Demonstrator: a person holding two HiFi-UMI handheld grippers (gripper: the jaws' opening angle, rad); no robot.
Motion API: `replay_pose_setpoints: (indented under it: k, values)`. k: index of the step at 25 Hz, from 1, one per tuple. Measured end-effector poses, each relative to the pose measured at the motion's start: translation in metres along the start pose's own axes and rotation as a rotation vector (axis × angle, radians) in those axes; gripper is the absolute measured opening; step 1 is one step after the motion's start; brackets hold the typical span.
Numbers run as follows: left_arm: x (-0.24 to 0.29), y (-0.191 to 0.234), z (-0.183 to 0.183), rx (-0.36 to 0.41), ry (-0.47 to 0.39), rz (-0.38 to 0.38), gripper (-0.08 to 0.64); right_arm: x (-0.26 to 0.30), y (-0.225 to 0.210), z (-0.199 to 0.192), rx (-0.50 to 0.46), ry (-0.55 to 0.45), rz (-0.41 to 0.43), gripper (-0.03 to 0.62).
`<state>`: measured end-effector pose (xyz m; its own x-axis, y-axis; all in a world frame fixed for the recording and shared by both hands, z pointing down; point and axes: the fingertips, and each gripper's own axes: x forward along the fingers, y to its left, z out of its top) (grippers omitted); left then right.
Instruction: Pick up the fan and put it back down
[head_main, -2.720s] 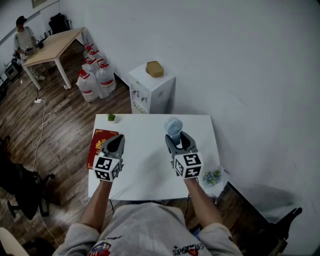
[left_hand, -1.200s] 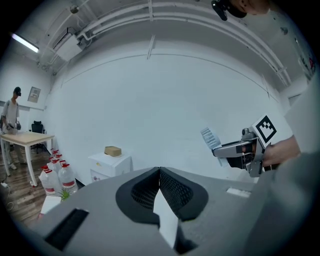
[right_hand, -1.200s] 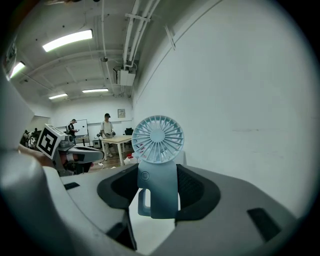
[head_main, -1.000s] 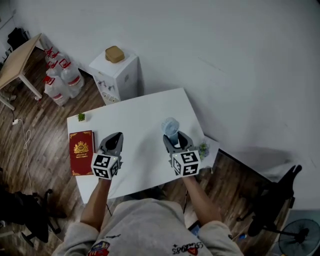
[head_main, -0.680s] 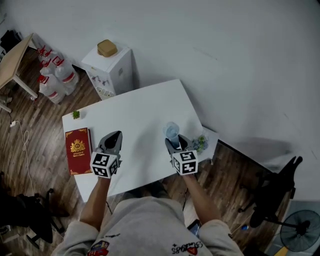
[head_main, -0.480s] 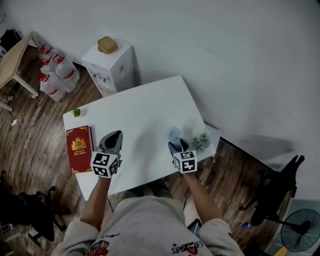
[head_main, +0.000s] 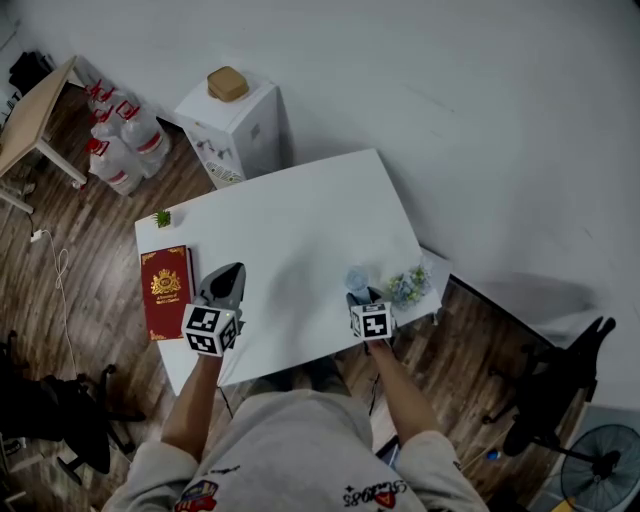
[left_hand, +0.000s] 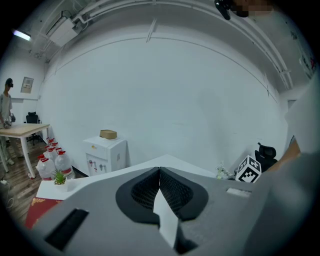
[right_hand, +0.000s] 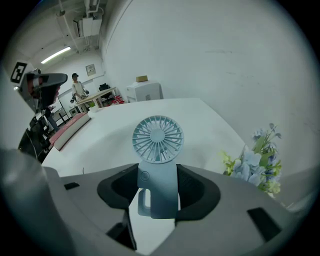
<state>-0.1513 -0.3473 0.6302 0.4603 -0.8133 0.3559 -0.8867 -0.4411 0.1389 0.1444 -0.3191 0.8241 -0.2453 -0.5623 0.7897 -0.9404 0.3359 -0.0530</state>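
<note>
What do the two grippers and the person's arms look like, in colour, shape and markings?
The left gripper and the right gripper are grey and taper to two jaws with dark ribbed pads inside. Each carries a white cube printed with black square markers. No cables show. The person wears a grey short-sleeved shirt; the forearms are bare.

Dim, even light is coming from a ceiling tube (right_hand: 56, 54), leaving the head view greyish, darkening at its corners and casting only soft shadows on the wall (head_main: 480, 120). Both gripper views are bending lines near their black circular borders, with the nearest surfaces blurring slightly.
</note>
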Motion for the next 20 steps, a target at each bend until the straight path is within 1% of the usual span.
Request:
replay_pose_setpoints:
  k: [4,8,12,20]
  values:
    - [-0.006,0.002,-0.001,0.000,0.002,0.011,0.005,0.008,-0.004,-0.016,0.023,0.050,-0.005,0.219]
    - [-0.013,0.008,-0.003,-0.006,0.004,0.032,0.004,0.011,0.004,-0.011,0.011,0.051,0.029,0.221]
    - [-0.019,0.011,-0.004,-0.012,0.000,0.049,0.005,0.018,0.002,-0.034,0.044,0.123,0.022,0.221]
    - [-0.028,0.016,-0.005,-0.021,-0.007,0.069,0.005,0.009,0.003,-0.019,0.053,0.069,0.030,0.236]
